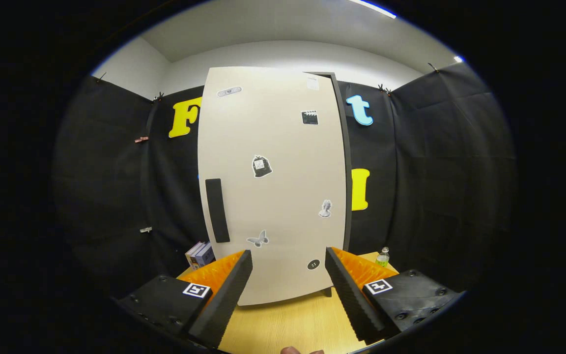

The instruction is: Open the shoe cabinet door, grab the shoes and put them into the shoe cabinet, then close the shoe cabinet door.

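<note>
Parted gripper (288, 265) above wooden table (288, 324), cabinet door (273, 187) ahead

One tall cream shoe cabinet door (273, 187) is being counted, with one black oblong handle (217, 210) and seven small stickers (261, 166) on it. Two upright books (200, 254) are being tallied beside it, and one small clear plastic bottle (383, 257). One gripper (288, 275), fingers spread apart, is being noted.

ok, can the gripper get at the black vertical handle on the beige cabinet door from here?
Probably yes. The gripper is open, with nothing between its fingers. The black vertical handle sits beyond the left finger on the closed beige cabinet door, and nothing stands in front of it, so it needs a leftward shift.
</note>
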A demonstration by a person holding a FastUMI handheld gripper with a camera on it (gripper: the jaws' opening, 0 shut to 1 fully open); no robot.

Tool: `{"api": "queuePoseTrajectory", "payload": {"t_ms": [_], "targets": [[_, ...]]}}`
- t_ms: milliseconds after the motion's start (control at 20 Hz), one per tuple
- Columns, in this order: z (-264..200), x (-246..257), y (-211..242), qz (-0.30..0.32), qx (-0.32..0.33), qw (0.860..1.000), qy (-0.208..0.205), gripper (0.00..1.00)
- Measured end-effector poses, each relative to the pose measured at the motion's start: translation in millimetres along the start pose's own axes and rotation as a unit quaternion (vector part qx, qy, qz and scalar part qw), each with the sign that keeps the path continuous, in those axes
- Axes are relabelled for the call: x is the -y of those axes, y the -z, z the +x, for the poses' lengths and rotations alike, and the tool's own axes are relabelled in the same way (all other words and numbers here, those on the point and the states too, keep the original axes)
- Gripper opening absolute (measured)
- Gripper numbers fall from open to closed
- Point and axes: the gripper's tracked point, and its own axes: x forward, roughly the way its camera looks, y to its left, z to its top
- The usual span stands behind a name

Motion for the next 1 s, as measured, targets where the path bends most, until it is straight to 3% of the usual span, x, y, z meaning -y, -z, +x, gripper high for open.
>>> {"api": "queuePoseTrajectory", "payload": {"t_ms": [300, 1000], "targets": [[-13.9, 18.5, -14.3, -0.002, 0.032, 0.999, 0.009, 0.98], [-4.8, 33.8, 2.6, -0.005, 0.021, 1.000, 0.006, 0.98]]}}
